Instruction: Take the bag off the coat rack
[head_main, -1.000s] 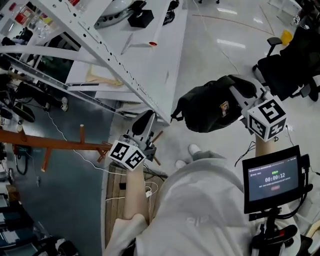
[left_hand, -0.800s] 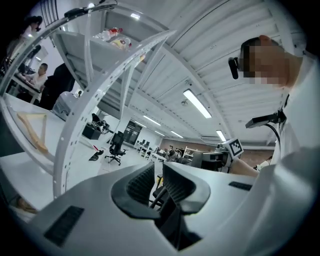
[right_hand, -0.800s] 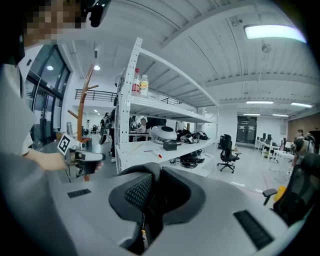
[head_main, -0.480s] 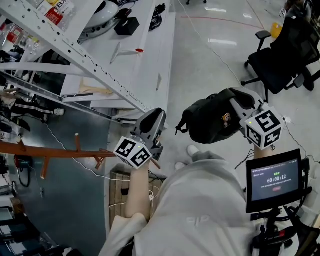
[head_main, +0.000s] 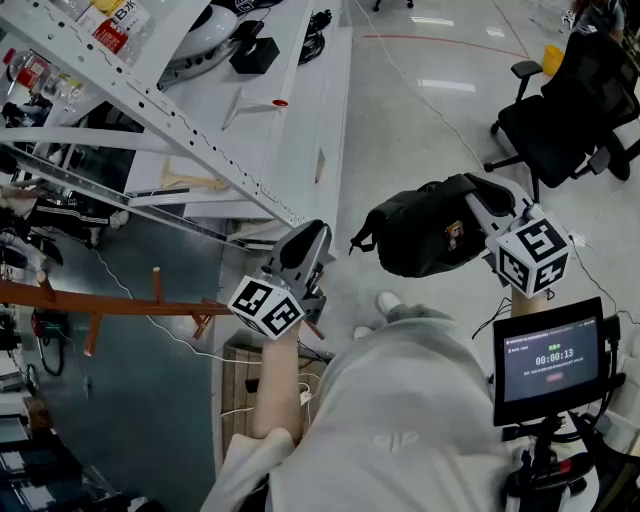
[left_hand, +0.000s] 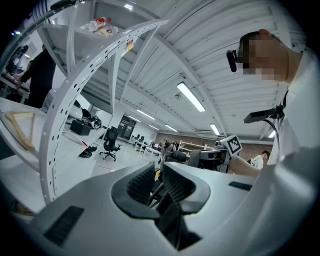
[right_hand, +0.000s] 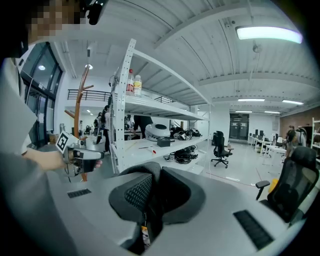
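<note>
Looking down, I saw my right gripper (head_main: 488, 212) clamped on the black bag (head_main: 420, 235), held in the air well clear of the coat rack (head_main: 110, 300), while my left gripper (head_main: 303, 248), jaws together and empty, hung nearer that rack.

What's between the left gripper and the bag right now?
Nothing. In the head view only bare floor separates the left gripper from the bag, which the right gripper holds.
</note>
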